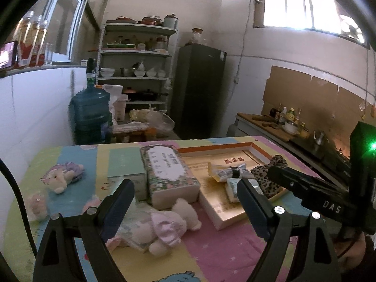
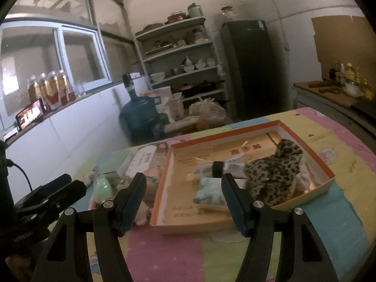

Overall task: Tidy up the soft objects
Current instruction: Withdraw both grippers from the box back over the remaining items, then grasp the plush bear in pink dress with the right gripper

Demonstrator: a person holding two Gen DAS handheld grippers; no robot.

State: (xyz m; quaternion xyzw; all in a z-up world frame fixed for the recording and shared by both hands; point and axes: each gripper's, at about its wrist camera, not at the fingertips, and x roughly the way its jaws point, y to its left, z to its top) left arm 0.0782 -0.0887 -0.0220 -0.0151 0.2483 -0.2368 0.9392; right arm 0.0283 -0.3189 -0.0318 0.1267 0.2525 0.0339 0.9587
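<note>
A shallow box with an orange rim (image 2: 303,145) lies on the table and holds a leopard-print soft item (image 2: 272,174), a banded bundle (image 2: 218,168) and a small pale packet (image 2: 209,193). My right gripper (image 2: 183,202) hovers open over the box's near left corner, nothing between its fingers. In the left wrist view my left gripper (image 1: 185,202) stands open above a pink-and-white plush (image 1: 162,228) wrapped partly in plastic. A purple-maned plush (image 1: 62,176) and a small pink plush (image 1: 36,203) lie further left. The same box (image 1: 256,148) with the leopard item (image 1: 270,176) sits right.
A floral tissue box (image 1: 169,176) and a pale green carton (image 1: 127,171) stand between the plush toys and the orange-rimmed box. Beyond the table are a water jug (image 1: 90,110), shelves of crockery (image 1: 138,70), a dark fridge (image 1: 199,89) and a counter (image 1: 270,122) at right.
</note>
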